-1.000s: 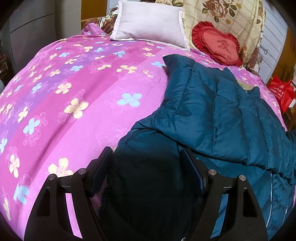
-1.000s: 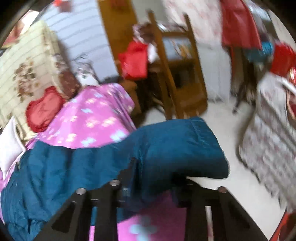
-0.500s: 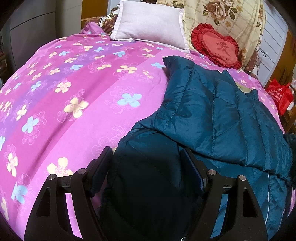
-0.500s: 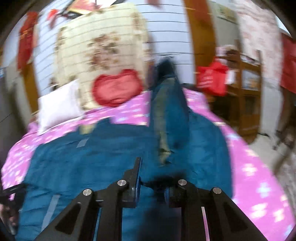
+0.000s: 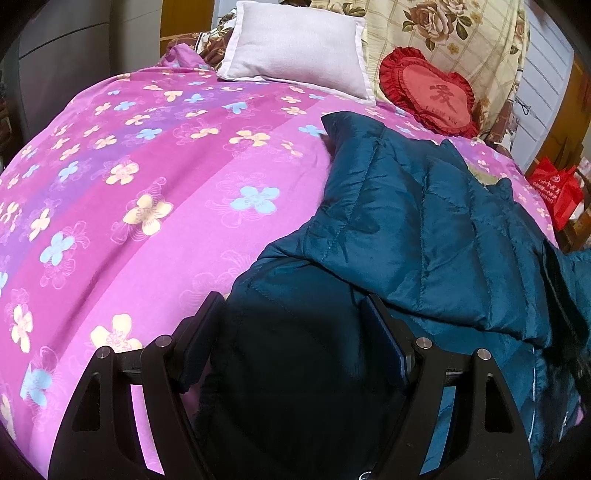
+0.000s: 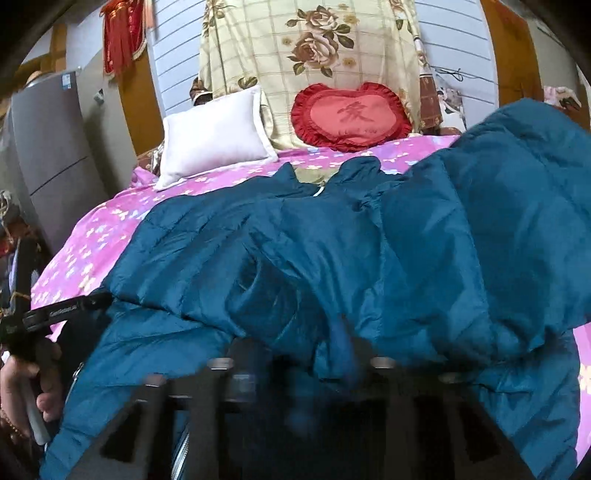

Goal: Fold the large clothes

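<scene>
A large teal quilted jacket [image 5: 424, 229] lies on the pink flowered bed [image 5: 147, 184], one sleeve folded across its body. My left gripper [image 5: 291, 336] is open, its fingers either side of the jacket's dark lower edge. In the right wrist view the jacket [image 6: 332, 251] fills the middle, with the other sleeve [image 6: 517, 221] carried over the body. My right gripper [image 6: 299, 363] is blurred and shut on a bunch of the jacket's fabric. The left gripper and the hand holding it show at the left edge of the right wrist view [image 6: 33, 332].
A white pillow [image 5: 299, 48], a red heart cushion [image 5: 432, 96] and a rose-print quilt [image 5: 454, 33] stand at the bed's head. A grey cabinet [image 6: 48, 155] is left of the bed. A red bag [image 5: 557, 188] sits off the right side.
My right gripper has swung the sleeve from off the bed's side over onto the jacket's body. My left gripper has stayed in place, open.
</scene>
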